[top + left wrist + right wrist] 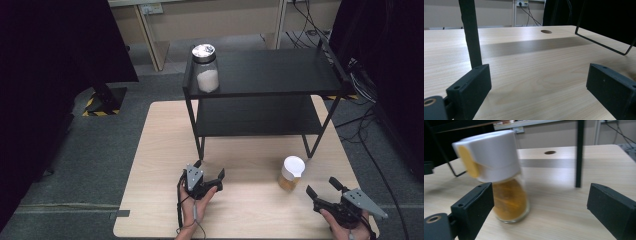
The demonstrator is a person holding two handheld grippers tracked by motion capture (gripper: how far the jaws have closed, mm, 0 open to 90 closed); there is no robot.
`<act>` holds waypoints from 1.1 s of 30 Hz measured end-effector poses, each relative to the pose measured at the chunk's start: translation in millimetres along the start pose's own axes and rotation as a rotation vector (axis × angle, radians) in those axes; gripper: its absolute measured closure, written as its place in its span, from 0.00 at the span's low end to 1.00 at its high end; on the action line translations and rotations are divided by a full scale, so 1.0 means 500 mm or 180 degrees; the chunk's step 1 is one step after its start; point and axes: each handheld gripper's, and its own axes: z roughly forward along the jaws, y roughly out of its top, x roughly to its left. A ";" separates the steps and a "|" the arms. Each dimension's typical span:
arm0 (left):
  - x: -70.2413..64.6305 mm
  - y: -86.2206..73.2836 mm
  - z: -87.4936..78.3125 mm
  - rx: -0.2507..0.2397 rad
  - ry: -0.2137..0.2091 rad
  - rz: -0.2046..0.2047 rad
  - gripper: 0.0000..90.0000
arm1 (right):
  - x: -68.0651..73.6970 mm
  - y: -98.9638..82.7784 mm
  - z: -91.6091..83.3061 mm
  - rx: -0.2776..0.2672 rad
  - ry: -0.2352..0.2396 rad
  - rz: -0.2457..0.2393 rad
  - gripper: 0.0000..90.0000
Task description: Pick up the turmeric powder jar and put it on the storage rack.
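Your fingers are wide apart on both grippers, and they hold nothing.

From the high view, your left gripper (210,179) sits low over the wooden table (150,165), just in front of the near left leg of the black shelf (265,75). Your right gripper (322,188) is near the table's right corner. A small jar with a white lid (291,173) and orange stuff inside stands on the table, just ahead of your right fingers and a bit to their left. It does not touch them. Far ahead of your left fingers, a glass jar with white powder (206,67) stands on the top shelf at its left end. It has a shiny lid.

From the left gripper view, your two black jaws stand wide apart with bare table (536,75) between them. A black shelf leg (471,35) rises just past your left jaw. A thin wire leg (604,45) stands farther off, past your right jaw.

From the right gripper view, your jaws are wide apart too. The small jar (499,180) stands just past your left jaw and leans a little. It looks blurry. A black shelf leg (579,155) stands behind it, toward your right jaw.
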 end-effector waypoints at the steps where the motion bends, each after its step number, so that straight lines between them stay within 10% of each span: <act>1: 0.000 0.000 0.000 -0.0002 0.0000 0.0001 0.06 | 0.005 0.001 0.004 0.0004 0.0029 -0.0020 0.08; 33: 0.000 0.002 0.001 0.0014 -0.0017 0.0030 0.06 | 0.097 0.010 0.132 0.0097 -0.0018 -0.0311 0.27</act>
